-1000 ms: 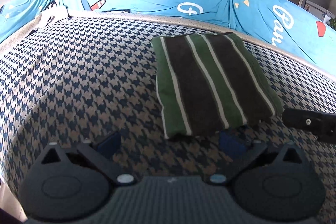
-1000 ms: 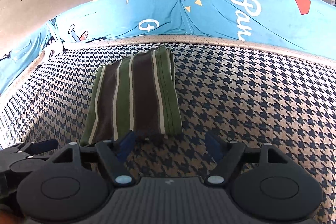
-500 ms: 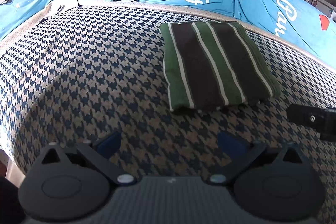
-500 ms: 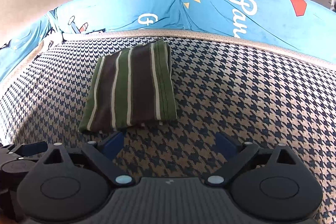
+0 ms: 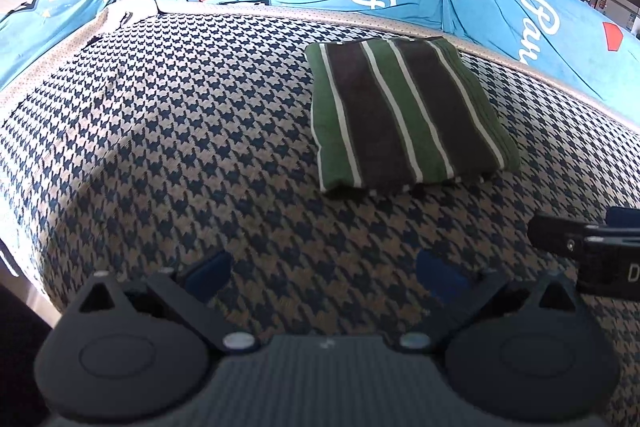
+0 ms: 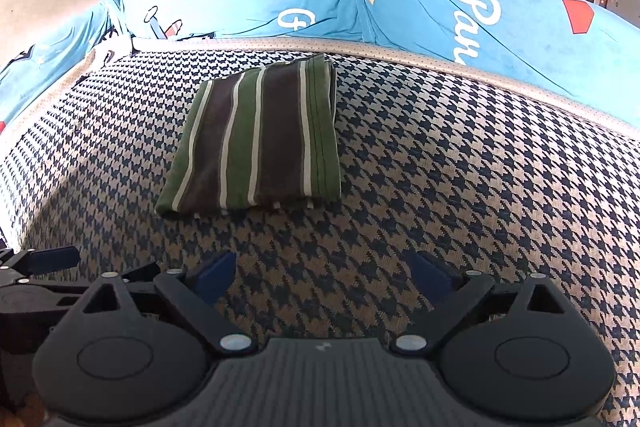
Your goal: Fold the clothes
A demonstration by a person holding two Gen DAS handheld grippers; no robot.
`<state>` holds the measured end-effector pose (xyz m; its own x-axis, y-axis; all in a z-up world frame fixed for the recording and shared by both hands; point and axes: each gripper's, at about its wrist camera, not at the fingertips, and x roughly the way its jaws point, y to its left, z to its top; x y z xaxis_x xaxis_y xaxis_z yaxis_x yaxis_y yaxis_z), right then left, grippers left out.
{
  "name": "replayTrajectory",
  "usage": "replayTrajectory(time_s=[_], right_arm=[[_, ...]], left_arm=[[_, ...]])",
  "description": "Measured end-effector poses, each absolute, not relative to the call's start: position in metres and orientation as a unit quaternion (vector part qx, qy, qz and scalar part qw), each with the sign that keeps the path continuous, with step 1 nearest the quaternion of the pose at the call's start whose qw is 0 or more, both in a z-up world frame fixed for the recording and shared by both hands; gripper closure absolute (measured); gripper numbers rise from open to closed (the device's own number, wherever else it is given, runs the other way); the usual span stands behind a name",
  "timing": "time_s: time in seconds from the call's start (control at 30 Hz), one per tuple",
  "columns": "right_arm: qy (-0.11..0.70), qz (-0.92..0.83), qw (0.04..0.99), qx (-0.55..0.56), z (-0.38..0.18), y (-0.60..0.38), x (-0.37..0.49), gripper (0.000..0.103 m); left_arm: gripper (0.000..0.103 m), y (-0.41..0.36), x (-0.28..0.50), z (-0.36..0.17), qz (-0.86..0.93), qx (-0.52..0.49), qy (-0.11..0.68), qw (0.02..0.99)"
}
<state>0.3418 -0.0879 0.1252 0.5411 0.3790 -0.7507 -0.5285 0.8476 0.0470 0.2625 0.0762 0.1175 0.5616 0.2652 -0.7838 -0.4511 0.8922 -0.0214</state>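
- One striped garment (image 5: 404,115), green and dark brown with thin white lines, lies as a flat, squared rectangle on the houndstooth sofa seat (image 5: 180,131), toward 1 o'clock in the left wrist view and 11 o'clock in the right wrist view (image 6: 256,139); layered edges show along its near side.
- Change: a second ago both grippers sat right at the garment's near edge, the fingertips almost touching it; now both have drawn back, and bare seat lies between them and the cloth. The bundle itself has kept its shape.
- Meaning, as a judgement: this garment already lies folded, and the pull-back reads as a release after the last fold.
- Left gripper (image 5: 320,269): fingers spread wide, nothing between them.
- Right gripper (image 6: 324,269): likewise wide open and empty; part of it shows at 3 o'clock in the left view.
- Count: one garment, two grippers, one seat, one blue printed sofa cover (image 6: 400,3) behind at 12 o'clock.
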Motion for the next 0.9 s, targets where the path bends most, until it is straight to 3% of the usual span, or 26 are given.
replayTrajectory(time_s=[0.9], right_arm=[[0.381, 0.257, 0.882, -0.103, 0.138, -0.1, 0.32, 0.007]], left_arm=[[0.0, 0.05, 0.243, 0.139, 0.229, -0.091, 0.414, 0.876]])
